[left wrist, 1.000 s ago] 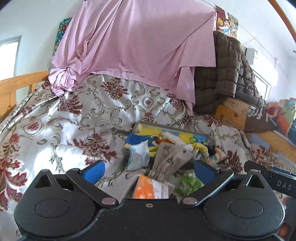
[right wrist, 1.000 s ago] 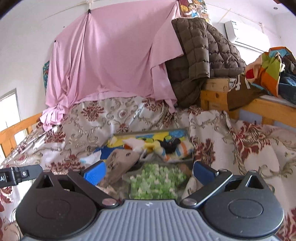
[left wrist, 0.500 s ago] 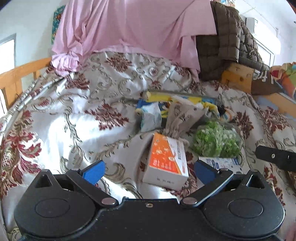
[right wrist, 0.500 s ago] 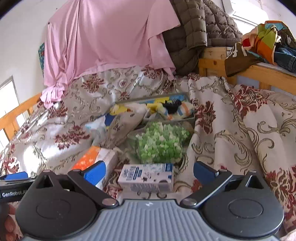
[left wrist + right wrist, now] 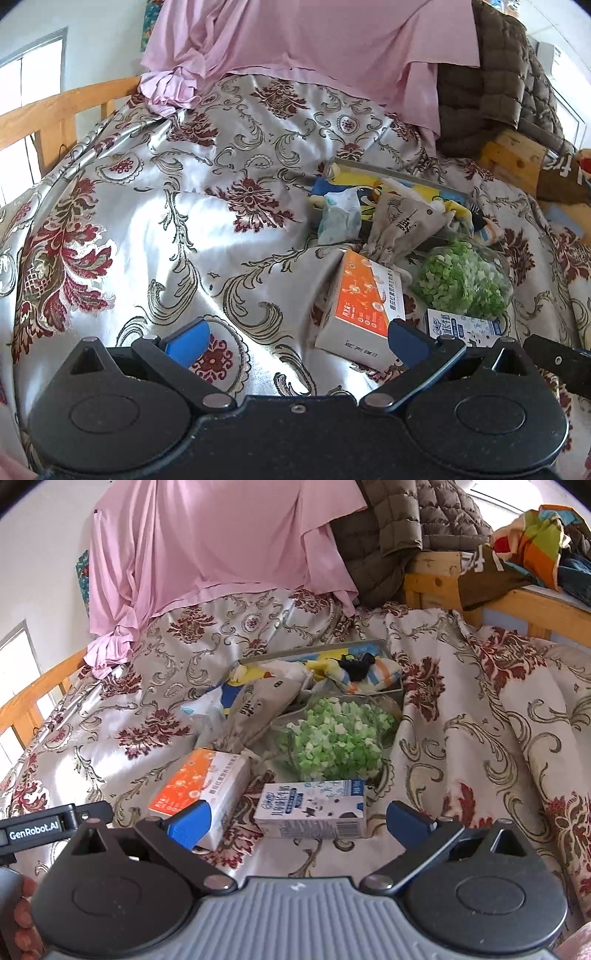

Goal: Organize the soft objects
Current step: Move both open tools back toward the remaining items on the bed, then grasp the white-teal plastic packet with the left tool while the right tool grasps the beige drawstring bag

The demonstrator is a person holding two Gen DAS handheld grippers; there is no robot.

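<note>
On left hand-held gripper point(image 5: 55, 825): "GenRobot.AI"; carton point(image 5: 313, 809) print unreadable.

Bed: you face a shiny floral bedspread point(image 5: 155, 206) in daylight | Far: pink sheet point(image 5: 221, 550) hangs over a white wall point(image 5: 48, 528) | Left: wooden rail point(image 5: 55, 110), bright window point(image 5: 26, 122) | Right: brown quilted jacket point(image 5: 399, 524) draped by a wooden frame point(image 5: 436, 576)

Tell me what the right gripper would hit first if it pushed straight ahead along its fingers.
Probably the blue-and-white carton: it lies on the bedspread between the open right gripper fingers. Behind it sits the bag of green pieces. Depth is hard to judge in this fisheye view.
</note>
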